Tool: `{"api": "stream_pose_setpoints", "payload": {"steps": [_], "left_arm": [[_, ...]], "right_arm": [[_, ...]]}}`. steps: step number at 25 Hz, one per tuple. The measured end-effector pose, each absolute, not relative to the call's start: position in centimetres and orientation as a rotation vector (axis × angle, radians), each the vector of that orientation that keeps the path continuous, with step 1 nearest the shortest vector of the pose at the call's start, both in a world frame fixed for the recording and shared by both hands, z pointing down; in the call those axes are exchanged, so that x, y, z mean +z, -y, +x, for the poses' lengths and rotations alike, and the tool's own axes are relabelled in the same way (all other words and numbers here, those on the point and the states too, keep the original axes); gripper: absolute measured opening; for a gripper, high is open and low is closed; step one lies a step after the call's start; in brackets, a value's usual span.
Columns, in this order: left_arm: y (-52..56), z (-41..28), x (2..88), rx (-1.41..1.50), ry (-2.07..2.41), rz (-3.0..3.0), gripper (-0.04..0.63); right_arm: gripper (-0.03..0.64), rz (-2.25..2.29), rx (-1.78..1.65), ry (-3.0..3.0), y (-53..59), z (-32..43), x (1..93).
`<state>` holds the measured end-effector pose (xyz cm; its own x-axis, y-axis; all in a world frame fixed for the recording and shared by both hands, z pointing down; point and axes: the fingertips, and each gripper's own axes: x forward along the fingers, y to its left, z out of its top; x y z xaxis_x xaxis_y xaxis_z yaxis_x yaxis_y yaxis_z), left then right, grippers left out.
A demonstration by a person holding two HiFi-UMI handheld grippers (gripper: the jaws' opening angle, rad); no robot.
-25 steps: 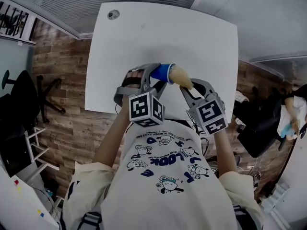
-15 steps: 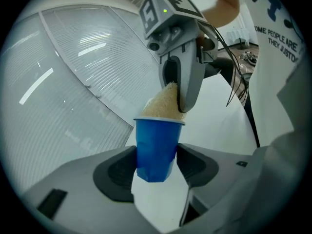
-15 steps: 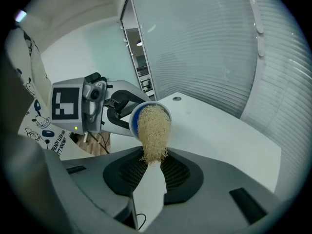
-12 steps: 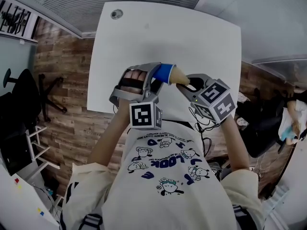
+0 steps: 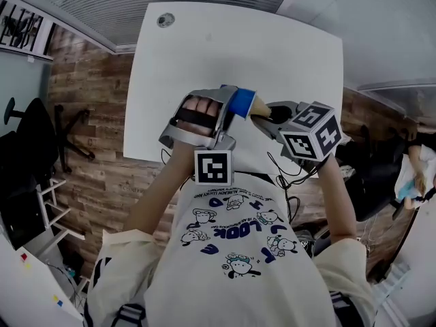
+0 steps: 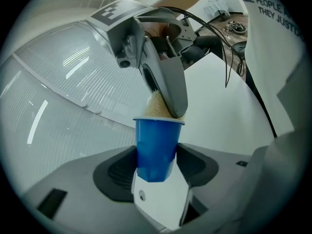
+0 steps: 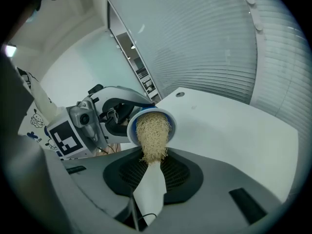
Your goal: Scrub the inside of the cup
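A blue cup (image 5: 240, 103) lies on its side in the air over the white table (image 5: 204, 46), with my left gripper (image 5: 228, 107) shut on its base. In the left gripper view the cup (image 6: 155, 147) sits between both pads, mouth pointing away. A tan fibrous scrubber (image 7: 152, 130) fills the cup's mouth (image 7: 151, 116). Its white end is pinched in my right gripper (image 7: 152, 167), which is shut on it. From the head view the right gripper (image 5: 269, 112) meets the cup from the right, and only a short tan piece of the scrubber (image 5: 259, 106) shows outside the rim.
A small round grey fitting (image 5: 165, 20) sits near the table's far left corner. Wood flooring and a black office chair (image 5: 27, 135) lie to the left. The person's torso is close behind both grippers, near the table's front edge.
The right gripper has turned and swung inward, its marker cube now facing up. The scrubber has gone deeper into the cup. The left gripper with the cup has shifted slightly right.
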<state>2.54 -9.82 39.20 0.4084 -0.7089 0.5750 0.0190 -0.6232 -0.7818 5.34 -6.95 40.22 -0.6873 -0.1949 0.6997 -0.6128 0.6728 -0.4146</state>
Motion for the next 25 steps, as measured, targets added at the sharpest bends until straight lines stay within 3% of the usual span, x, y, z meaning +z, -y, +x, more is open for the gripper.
{"api": "stream_pose_setpoints", "payload": {"steps": [13,25], "left_arm": [[9.2,4.2,40.5,-1.297,-0.52,-2.11,0.287],[7.5,4.1,41.6,-1.351,-0.346,-2.384,0.287]], "right_arm": [[0.074,0.641,0.376,2.146,7.6,5.8,39.9],[0.072,0.561,0.242,2.115,6.4,5.2,40.9]]}}
